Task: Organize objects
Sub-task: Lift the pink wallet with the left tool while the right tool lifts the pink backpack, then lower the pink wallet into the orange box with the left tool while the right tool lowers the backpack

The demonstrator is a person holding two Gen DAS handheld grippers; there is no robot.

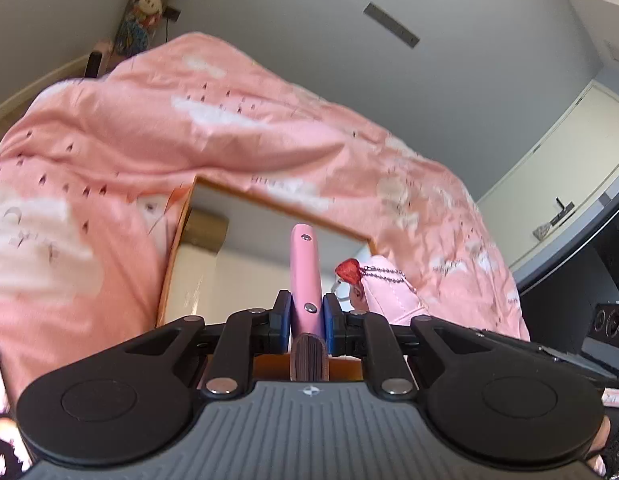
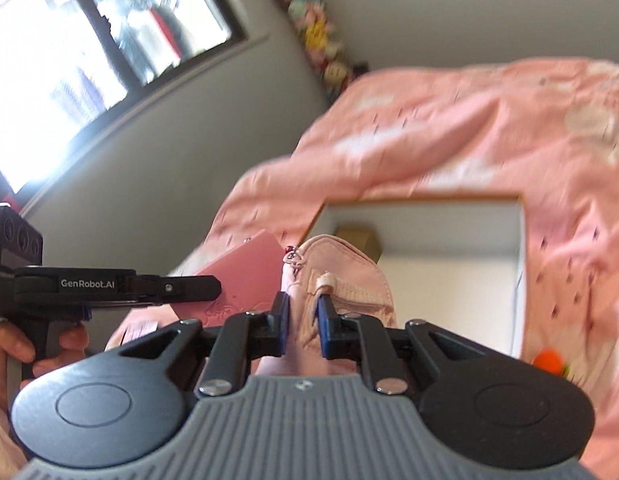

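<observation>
My left gripper is shut on a slim pink notebook, which I see edge-on with two metal snaps. The right wrist view shows that notebook flat-side on, with the left gripper across it. My right gripper is shut on a soft pink zip pouch. A red heart charm on a ball chain hangs from the pouch. Both items hang side by side above the near end of an open white box with a wooden rim.
The box lies on a rumpled pink bedspread and holds a brown cardboard piece. An orange item lies on the bedspread at right. A hand grips the left gripper's handle. Stacked plush toys stand by the wall.
</observation>
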